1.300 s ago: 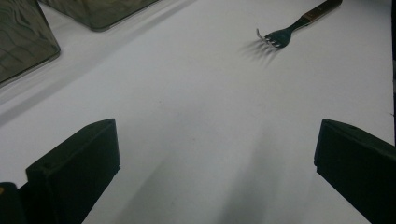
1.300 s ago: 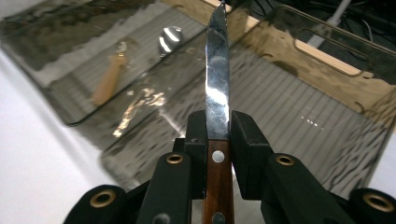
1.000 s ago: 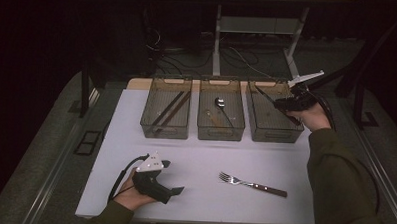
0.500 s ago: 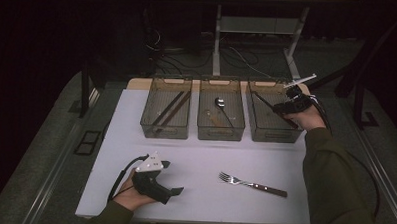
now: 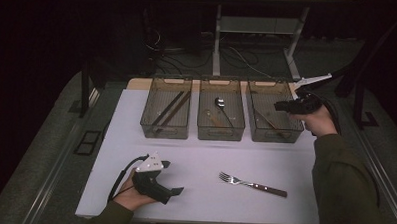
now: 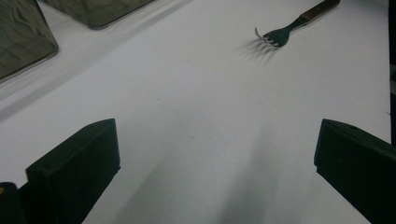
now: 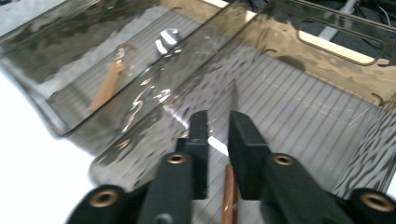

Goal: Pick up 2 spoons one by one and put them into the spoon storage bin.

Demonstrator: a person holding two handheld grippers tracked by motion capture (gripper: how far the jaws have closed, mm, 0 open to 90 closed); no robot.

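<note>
My right gripper (image 5: 279,106) hovers over the right bin (image 5: 275,139), coming in from its right side. Its jaws (image 7: 217,116) have just been closing and stand nearly together, a narrow gap left between the pads. Nothing is gripped. Below them a wood-handled knife (image 7: 229,196) lies on the bin floor (image 5: 267,120), seen through the gap. My left gripper (image 5: 174,177) rests on the white table at the front left, jaws wide open and empty (image 6: 217,126). A fork (image 5: 251,184) lies on the table to its right (image 6: 289,30).
Three clear bins stand in a row at the back. The left bin (image 5: 164,133) holds dark chopsticks (image 5: 170,108). In the middle bin (image 5: 220,137) lies a spoon (image 5: 219,102), also seen beside the right bin (image 7: 167,37). White table surface (image 5: 210,157) lies between the bins and the fork.
The right gripper has shifted a little toward the near side over the right bin. The left gripper and the fork have stayed put.
</note>
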